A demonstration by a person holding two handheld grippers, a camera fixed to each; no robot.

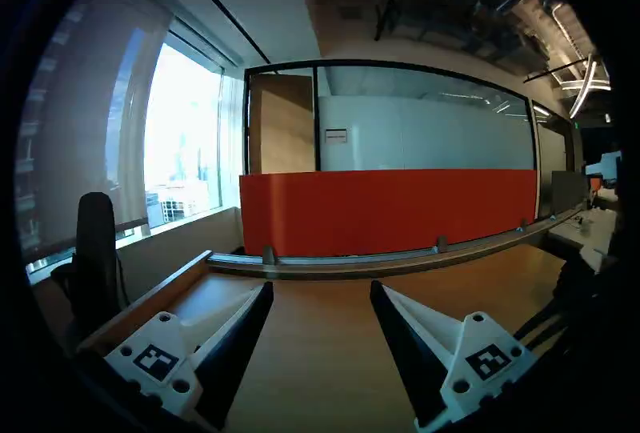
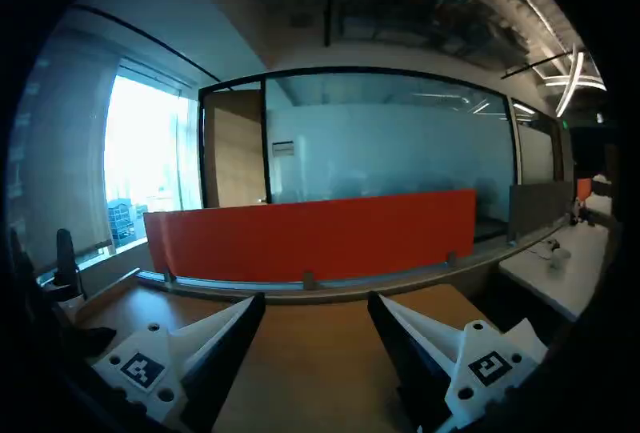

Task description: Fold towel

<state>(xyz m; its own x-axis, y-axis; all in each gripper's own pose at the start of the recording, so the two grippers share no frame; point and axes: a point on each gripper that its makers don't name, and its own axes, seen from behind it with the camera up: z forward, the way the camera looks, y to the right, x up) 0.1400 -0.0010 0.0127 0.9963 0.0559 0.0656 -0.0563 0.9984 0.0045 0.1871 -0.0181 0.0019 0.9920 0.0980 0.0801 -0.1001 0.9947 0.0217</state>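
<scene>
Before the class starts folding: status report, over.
Left gripper open, gripping nothing. Right gripper open, gripping nothing. Both over wooden desk, orange divider ahead.

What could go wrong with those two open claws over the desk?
1. The left gripper and the right gripper face the orange divider, not down at the wooden desk, so lowering them blindly might knock them on the wood.
2. The black chair stands close beside the desk; a wide swing could hit it.

Behind the desk [image 1: 320,353] stands a divider panel [image 1: 388,213], with a window [image 1: 180,145] to its left.
</scene>
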